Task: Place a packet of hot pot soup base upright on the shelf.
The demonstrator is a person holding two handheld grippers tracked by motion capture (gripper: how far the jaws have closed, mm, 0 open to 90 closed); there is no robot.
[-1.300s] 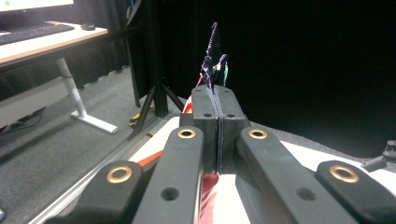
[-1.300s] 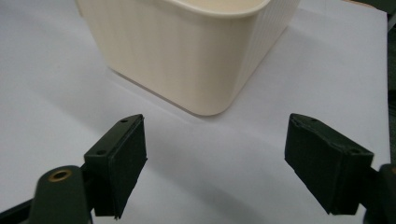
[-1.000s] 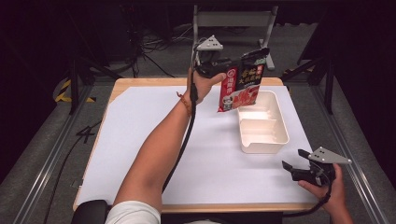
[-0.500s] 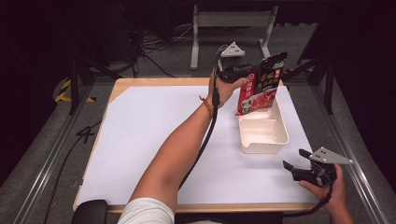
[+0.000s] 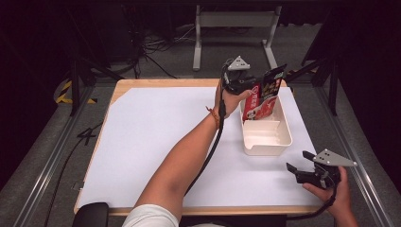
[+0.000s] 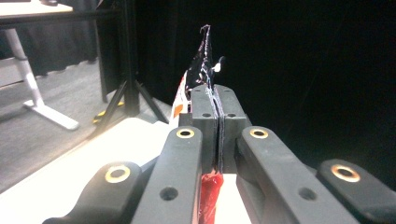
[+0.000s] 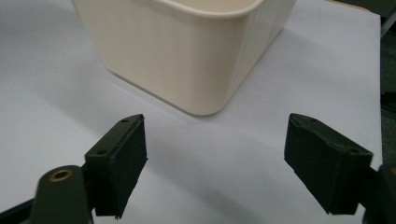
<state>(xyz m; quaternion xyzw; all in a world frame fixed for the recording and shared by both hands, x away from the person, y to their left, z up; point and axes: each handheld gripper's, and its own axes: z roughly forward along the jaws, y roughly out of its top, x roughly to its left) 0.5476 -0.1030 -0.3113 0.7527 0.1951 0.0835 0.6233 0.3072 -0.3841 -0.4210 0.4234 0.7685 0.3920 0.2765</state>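
A red and black snack packet [image 5: 261,97] hangs upright with its lower end inside the far part of a cream plastic bin [image 5: 283,140]. My left gripper [image 5: 248,85] is shut on the packet's upper left edge; in the left gripper view the pads [image 6: 215,122] pinch the thin packet [image 6: 201,70], which sticks up beyond them. My right gripper [image 5: 299,162] rests low at the table's near right corner, open and holding nothing. Its view shows the bin's near corner [image 7: 187,60] just ahead of the spread fingers [image 7: 122,158].
A white sheet [image 5: 156,142] covers the wooden table. Beyond the far edge stand a metal stand [image 5: 236,28] and loose cables on the floor. A rail [image 5: 52,156] runs along the left side.
My left gripper has carried the packet to the right and down, from above the table beside the bin into the bin's far end. The right gripper has stayed in place.
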